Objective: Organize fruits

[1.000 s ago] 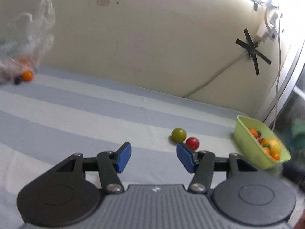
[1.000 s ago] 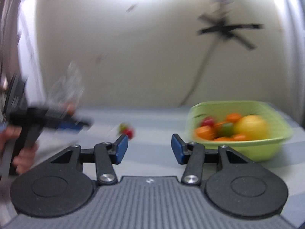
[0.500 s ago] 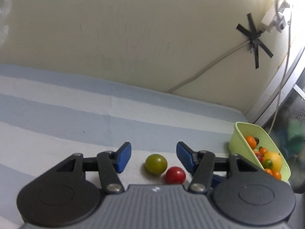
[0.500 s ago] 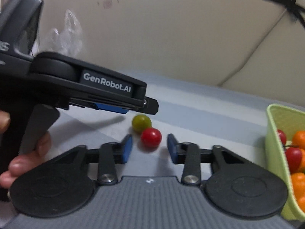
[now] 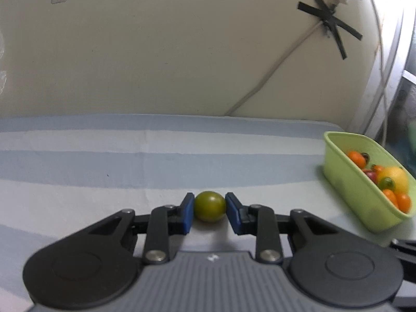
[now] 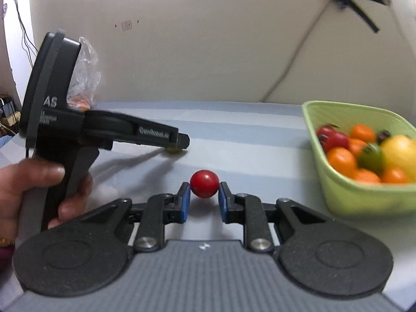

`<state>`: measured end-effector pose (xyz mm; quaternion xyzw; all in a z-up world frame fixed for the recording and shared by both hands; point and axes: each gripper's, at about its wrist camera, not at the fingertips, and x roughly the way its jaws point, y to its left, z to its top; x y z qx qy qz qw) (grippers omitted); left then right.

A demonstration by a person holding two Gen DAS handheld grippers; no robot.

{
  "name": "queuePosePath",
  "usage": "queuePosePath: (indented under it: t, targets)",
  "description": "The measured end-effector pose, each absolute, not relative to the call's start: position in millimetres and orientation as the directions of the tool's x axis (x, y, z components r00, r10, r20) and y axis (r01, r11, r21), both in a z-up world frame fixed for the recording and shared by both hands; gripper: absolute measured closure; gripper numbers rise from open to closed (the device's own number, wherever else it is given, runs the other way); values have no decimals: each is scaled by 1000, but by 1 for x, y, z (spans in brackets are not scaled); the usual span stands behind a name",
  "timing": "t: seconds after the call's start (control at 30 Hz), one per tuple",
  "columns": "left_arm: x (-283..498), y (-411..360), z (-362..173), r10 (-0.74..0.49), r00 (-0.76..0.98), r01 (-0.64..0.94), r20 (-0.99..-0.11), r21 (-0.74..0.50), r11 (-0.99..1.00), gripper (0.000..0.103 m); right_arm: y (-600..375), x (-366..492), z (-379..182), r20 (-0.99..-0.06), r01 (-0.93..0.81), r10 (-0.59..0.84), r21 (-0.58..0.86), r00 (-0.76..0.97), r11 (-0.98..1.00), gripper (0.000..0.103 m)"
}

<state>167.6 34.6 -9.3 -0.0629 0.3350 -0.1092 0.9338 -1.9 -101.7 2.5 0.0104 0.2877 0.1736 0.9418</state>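
Step in hand, by judgement: paired pickup of the last two loose fruits on the striped cloth [image 5: 104, 166], ahead of a carry to the green basket [image 5: 345, 189].

Left gripper [image 5: 210, 209]: blue pads narrowed onto the green tomato [image 5: 210, 206], flush against its sides or all but; hold looks made, firmness unconfirmed. Tomato low on the cloth, well to the left of the basket.

Right gripper [image 6: 204, 197]: jaws partly closed, bracketing the red tomato [image 6: 204, 184] at the pad tips; thin slivers of gap on both sides, so not yet clamped. Red tomato resting on the cloth, left of the basket and nearer to it than the green one, judging from the right wrist view.

Also in the right wrist view: left gripper body side-on, a hand [image 6: 31, 195] around its handle, a sliver of green fruit under its nose.

Next move likely calls for: finishing the right squeeze gently, lifting both straight up, carrying over the basket rim, releasing low onto the pile.

Materials: tomatoes small, round, glossy, smooth-skinned; probably prone to rolling or squirting from flat pads. Basket rigid-looking plastic, rounded rectangular, sloped walls, already holding orange, red, green and one larger yellow fruit. Cloth matte, soft, pale blue and white bands. Crinkled clear plastic bag [image 6: 87, 78] far left of the basket, something orange inside.
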Motion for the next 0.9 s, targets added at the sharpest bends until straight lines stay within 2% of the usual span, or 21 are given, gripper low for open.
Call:
queuePosePath:
  t: [0.23,0.5,0.73,0.9]
  targets:
    - [84,18,6,-366,743,288,-561,-226,931,76,-137,-68,-1,-520,-275,311,146,796,950,77]
    - [-13,-25,3,-472,699,463,-537,-163,871,76,-164,-122,-6,-509,-216,230,87,830,973,77]
    - [-31,-50,-5,-445,702,482,-556,-89,872,74,-172,-137,-14,-515,-216,217,63,829,974,75]
    - [-38,-53,-3,-409,730,456,-548,-55,888,61,-174,-141,-13,-503,-220,216,53,837,974,73]
